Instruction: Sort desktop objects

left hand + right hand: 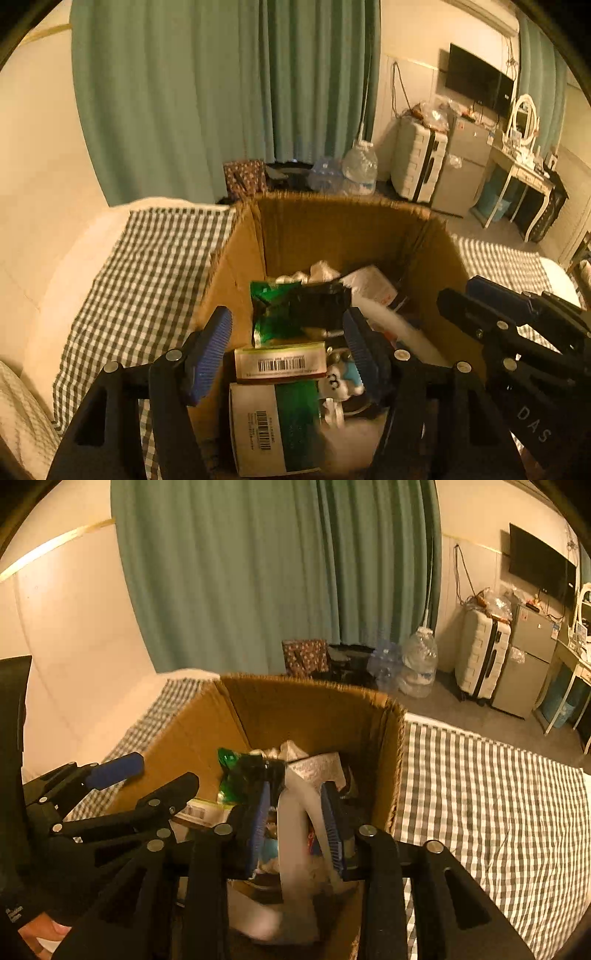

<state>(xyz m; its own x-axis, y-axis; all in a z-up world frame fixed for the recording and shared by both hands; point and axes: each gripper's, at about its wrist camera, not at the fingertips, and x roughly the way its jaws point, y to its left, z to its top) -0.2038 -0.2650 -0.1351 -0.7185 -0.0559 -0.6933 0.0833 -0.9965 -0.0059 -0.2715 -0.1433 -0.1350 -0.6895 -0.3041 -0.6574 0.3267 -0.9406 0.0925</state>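
An open cardboard box stands on a checked bed cover and holds several items: a green packet, a small barcoded carton, a white-and-green box and a small white figure. My left gripper is open above them, with nothing between its blue pads. My right gripper hangs over the same box, its pads on either side of a blurred white tube-like thing. The right gripper also shows in the left wrist view.
The checked cover spreads right of the box and also left. Beyond are green curtains, water jugs, a white suitcase, a small fridge, a dressing table and a wall TV.
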